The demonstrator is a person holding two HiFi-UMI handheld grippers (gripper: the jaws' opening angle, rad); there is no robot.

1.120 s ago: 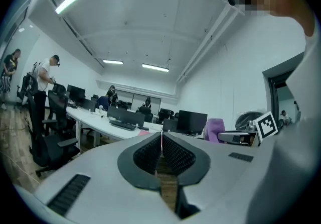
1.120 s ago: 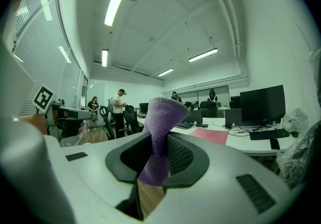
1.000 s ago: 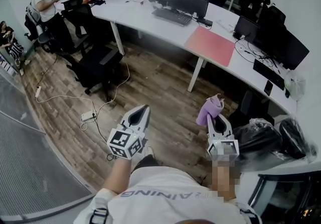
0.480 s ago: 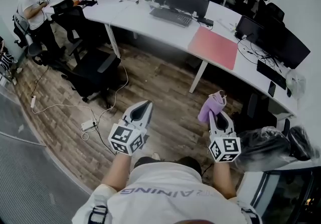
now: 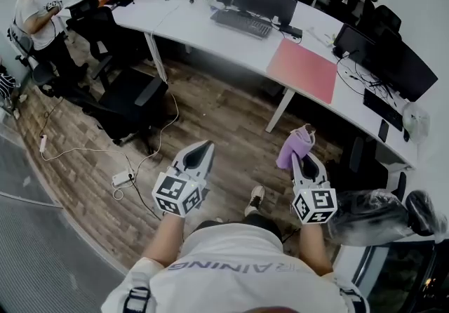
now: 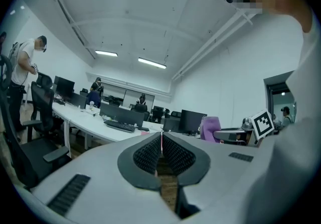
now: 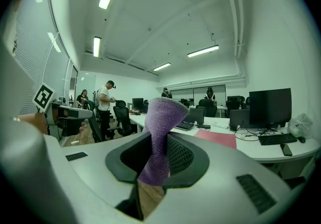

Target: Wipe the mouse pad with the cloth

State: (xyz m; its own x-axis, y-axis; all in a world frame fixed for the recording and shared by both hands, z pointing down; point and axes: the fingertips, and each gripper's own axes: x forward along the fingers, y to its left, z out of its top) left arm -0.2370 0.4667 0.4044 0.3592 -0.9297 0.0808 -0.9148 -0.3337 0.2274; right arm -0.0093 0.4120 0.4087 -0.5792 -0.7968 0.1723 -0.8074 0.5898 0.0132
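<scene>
Office floor underfoot, white worktop on the far side; the red mouse pad lies along its near edge, straight beyond the right gripper, clenched on the purple cloth. Left gripper pinched closed, empty, farther off. Open floor between
</scene>
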